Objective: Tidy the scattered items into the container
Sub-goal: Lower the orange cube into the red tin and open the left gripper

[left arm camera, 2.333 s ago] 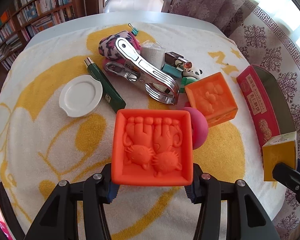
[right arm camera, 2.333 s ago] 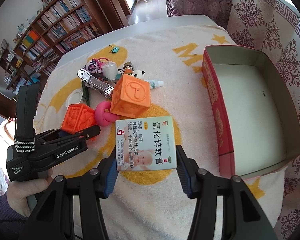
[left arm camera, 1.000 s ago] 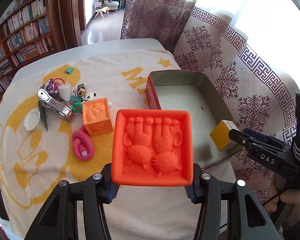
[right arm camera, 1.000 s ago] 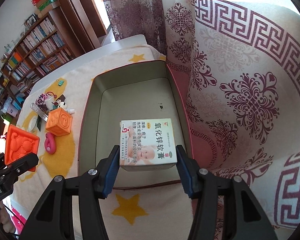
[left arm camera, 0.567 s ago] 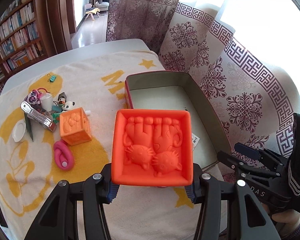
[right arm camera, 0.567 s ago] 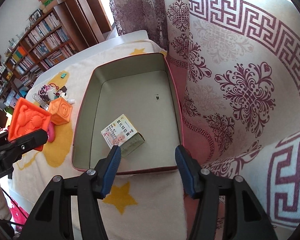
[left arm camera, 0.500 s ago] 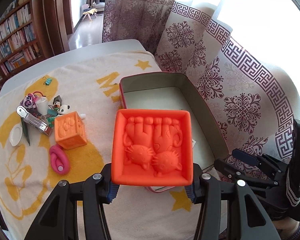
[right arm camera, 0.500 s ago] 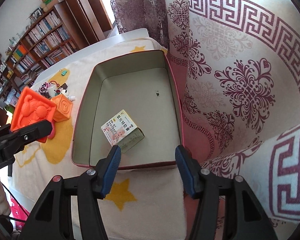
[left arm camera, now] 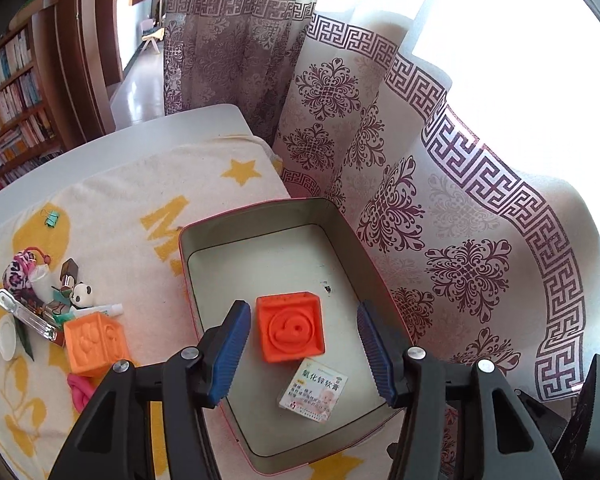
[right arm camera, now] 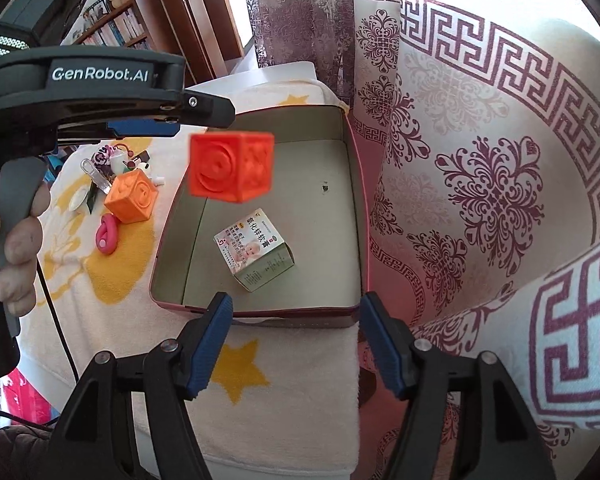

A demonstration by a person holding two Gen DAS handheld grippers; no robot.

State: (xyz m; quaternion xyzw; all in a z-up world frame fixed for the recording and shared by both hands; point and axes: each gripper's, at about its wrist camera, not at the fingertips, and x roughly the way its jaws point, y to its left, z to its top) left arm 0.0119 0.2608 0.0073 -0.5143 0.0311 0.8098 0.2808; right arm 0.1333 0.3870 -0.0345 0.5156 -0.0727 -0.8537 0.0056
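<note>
From the left wrist view, the left tool [left arm camera: 302, 344] now stands spread wide with nothing between its blue pads [left arm camera: 230, 346], where half a second ago it clamped the red-orange block [left arm camera: 290, 326]; that block shows just ahead of the tool, between the two pads but touching neither, over the floor of the tin container [left arm camera: 268, 220]. Just nearer the tool than the block, the ointment box [left arm camera: 314, 388] lies on the tin floor, as it did before. To the tool's left, outside the tin, the lighter orange block [left arm camera: 94, 342] sits on the yellow-patterned towel [left arm camera: 112, 200] with the pink ring toy [left arm camera: 80, 388] nearer the tool and a cluster of small items [left arm camera: 40, 296] farther off, unchanged. From the right wrist view, the right tool [right arm camera: 294, 344] is likewise released and empty, as it was half a second ago, hovering just short of the tin's near wall [right arm camera: 260, 314]. Ahead of it and to its left, the red-orange block [right arm camera: 230, 166] appears in mid-air, blurred, just below the left tool's fingers [right arm camera: 148, 126] and above the tin, no longer gripped. The ointment box [right arm camera: 254, 250] rests tilted inside the tin straight ahead. Farther left, the lighter orange block [right arm camera: 130, 196] and pink ring toy [right arm camera: 107, 234] remain on the towel [right arm camera: 100, 280] covering the counter.
</note>
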